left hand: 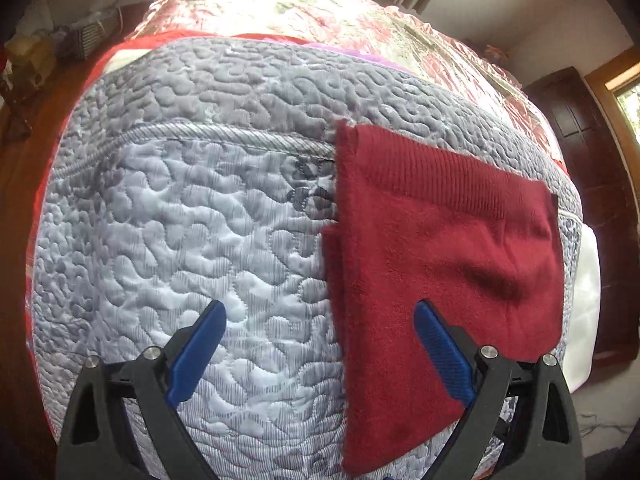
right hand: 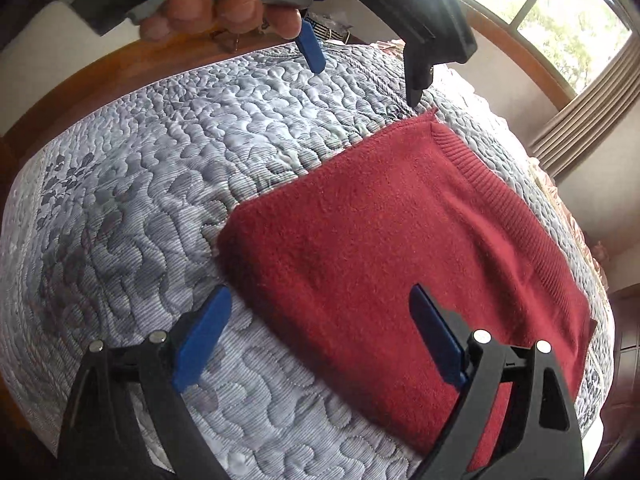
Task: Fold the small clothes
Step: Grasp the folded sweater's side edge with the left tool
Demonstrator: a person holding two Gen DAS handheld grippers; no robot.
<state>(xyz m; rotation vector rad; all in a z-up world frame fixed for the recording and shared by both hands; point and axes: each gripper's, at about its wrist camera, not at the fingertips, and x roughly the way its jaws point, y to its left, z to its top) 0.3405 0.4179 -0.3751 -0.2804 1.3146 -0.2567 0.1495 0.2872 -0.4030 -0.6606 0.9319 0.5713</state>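
Right wrist shows both grippers gaping, empty: left, right. I'd pinch the sweater edge squarely.

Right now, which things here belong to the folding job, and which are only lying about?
Job:
- red garment
- left gripper, open
- right gripper, open
- quilt under it

Lying about:
- floral blanket
- basket
- curtain

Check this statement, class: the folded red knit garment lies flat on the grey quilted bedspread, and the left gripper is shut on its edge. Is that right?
Not quite. The left gripper is open and holds nothing; its blue fingers stand spread, as the left wrist view shows. The folded red knit garment does lie flat on the grey quilted bedspread.
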